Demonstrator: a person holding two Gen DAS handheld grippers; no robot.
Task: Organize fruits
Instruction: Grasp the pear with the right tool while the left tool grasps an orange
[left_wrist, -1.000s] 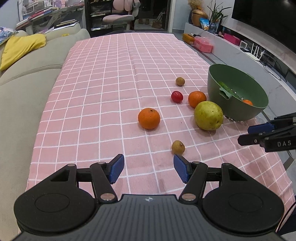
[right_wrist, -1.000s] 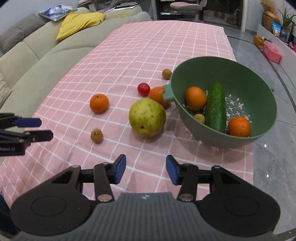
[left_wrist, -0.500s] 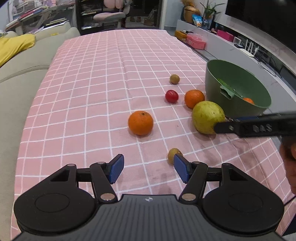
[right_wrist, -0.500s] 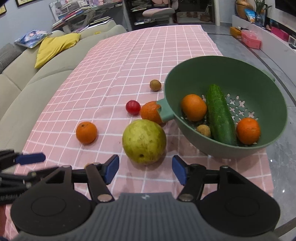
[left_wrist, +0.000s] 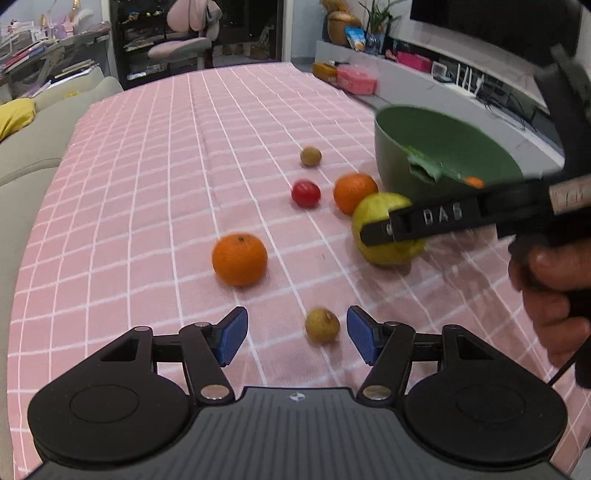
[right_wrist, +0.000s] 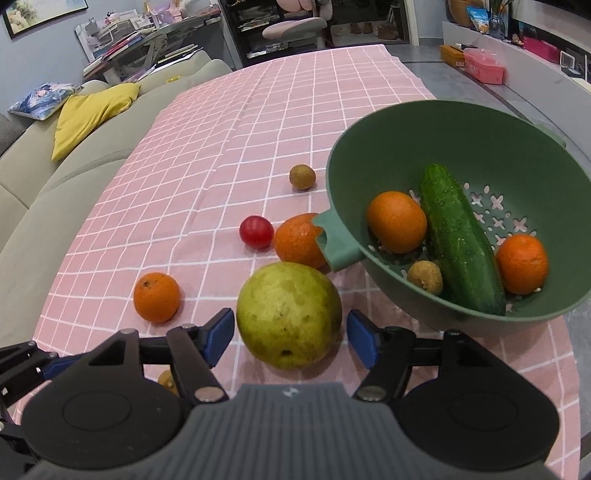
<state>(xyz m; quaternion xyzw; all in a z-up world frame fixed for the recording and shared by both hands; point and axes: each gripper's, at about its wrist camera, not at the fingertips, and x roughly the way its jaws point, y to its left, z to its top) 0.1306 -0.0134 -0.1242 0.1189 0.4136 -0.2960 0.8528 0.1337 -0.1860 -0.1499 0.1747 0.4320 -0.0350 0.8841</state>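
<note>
Pear half-hidden behind right gripper, bowl blurred

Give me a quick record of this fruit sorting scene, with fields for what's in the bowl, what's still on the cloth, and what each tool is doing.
bowl: green colander, near the right edge of the pink checked cloth
in bowl: two oranges, a cucumber, one small brown fruit
on cloth: large green pear, two oranges, a red tomato, two small brown fruits
left tool: open, small brown fruit between its pads, not gripped
right tool: jaws just opening, straddling the pear, pads not pressing it
</note>
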